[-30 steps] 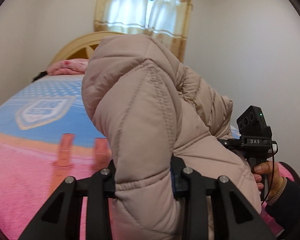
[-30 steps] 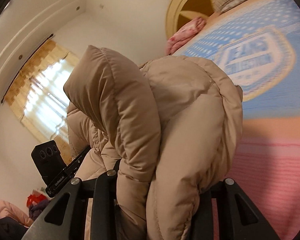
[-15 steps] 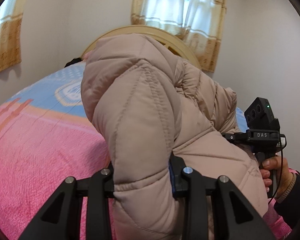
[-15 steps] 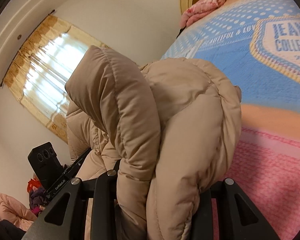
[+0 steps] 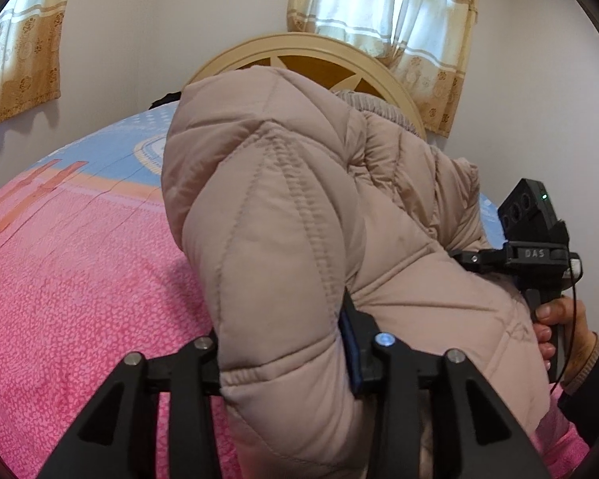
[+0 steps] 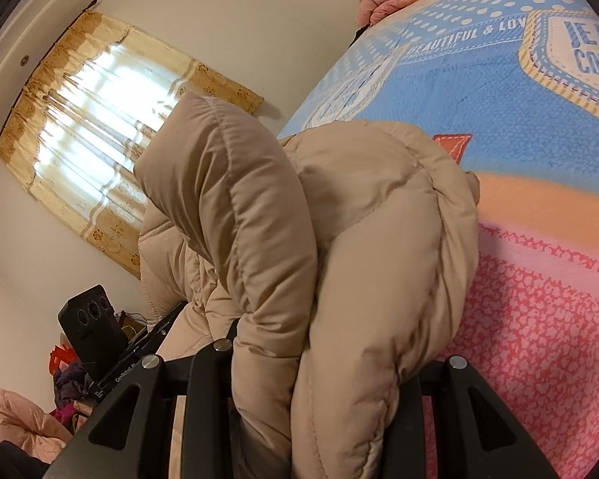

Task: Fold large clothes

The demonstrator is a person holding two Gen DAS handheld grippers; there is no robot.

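The left gripper (image 5: 285, 355) has just been opening, its jaws parting around a thick fold of beige puffer jacket (image 5: 283, 207) that still fills the gap. The right gripper (image 6: 319, 363) is clamped on another bunched fold of the jacket. The jacket hangs between them above a pink and blue bedspread (image 5: 72, 279), before a curved headboard (image 5: 299, 46).

Soft daylight through curtained window (image 5: 383, 4); curtains glare white; strong fisheye bending, dark vignette corners; focus sharp.
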